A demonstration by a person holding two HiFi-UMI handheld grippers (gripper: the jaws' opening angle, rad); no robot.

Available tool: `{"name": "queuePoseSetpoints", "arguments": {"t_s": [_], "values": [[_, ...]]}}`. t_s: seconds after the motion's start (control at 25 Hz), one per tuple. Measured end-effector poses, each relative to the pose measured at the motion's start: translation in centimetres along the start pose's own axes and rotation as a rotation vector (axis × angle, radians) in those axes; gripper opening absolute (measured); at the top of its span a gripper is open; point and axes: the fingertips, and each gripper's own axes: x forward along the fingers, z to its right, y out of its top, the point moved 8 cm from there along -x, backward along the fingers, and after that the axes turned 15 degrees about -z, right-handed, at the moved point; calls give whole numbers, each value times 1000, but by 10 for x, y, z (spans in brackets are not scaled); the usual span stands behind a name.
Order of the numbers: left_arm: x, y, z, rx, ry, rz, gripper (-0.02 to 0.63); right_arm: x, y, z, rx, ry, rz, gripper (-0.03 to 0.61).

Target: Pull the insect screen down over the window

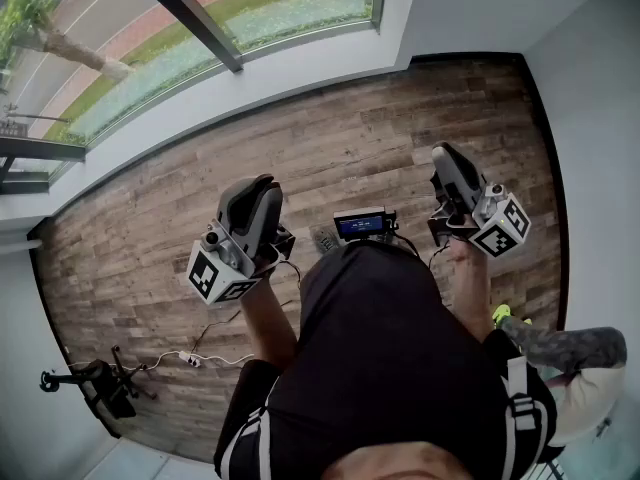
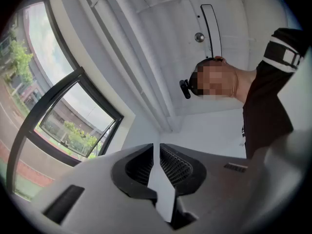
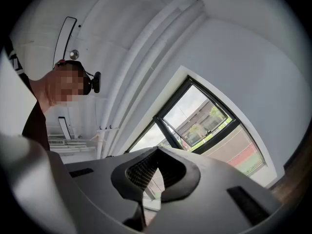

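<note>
Wooden floor (image 1: 330, 138) stretches between the person and the window (image 1: 150, 58). The window sits in the white wall at the top left of the head view, with a dark frame bar crossing the glass. I have both hand-held grippers raised and tilted upward, well apart from that window, with bare floor between.

The left hand-held gripper (image 1: 255, 183) points toward the glass. In its own view the jaws stand only a thin slit apart, and I see nothing in that slit but white wall behind. The window shows off to the left of those jaws there, not in line with them.

The right hand-held gripper (image 1: 447, 153) is further right, nearer the right-hand wall. In its view the jaw tips meet and grip nothing. The window appears just above and to the right of them, and part of its lower frame shows through the gap below the tips.

I cannot pick out the insect screen itself in any view. A small monitor (image 1: 360, 225) sits at the person's chest between the two grippers.
</note>
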Motion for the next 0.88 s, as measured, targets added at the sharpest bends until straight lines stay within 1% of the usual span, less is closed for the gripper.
{"name": "queuePoseSetpoints", "arguments": {"t_s": [0.52,0.72,0.88], "values": [[11,-5,1,9,-21,-19,48,1,0,3,-6,7,-3,6],[12,-6,1,8,-17,-16,48,3,1,3,-11,20,-8,6],[6,-12,1,-2,-7,-16,48,2,-5,3,-13,20,-23,6]]}}
